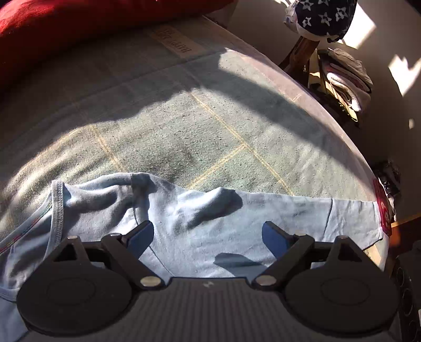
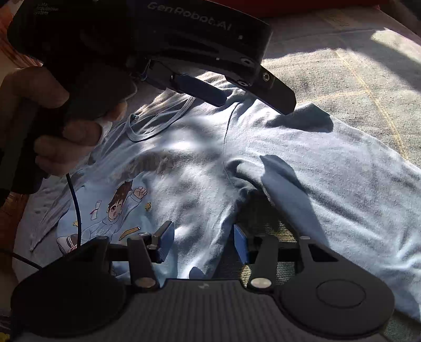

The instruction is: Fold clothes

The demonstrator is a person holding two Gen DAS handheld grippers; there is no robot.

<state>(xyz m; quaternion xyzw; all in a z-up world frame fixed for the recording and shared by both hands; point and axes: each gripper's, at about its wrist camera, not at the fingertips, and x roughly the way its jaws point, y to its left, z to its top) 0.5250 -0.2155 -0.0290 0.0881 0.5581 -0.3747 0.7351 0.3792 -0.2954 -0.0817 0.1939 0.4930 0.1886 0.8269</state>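
Red blanket (image 1: 65,23) far side, folded pile (image 1: 347,81) off edge — shirt (image 1: 236,231) unobstructed.

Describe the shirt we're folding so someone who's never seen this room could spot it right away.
Start at the bed with the grey-green checked cover and the red blanket at its far end. The light blue T-shirt lies spread on the cover at the near edge. Unlike the folded clothes stacked beyond the bed, it carries a cartoon boy print on the chest.
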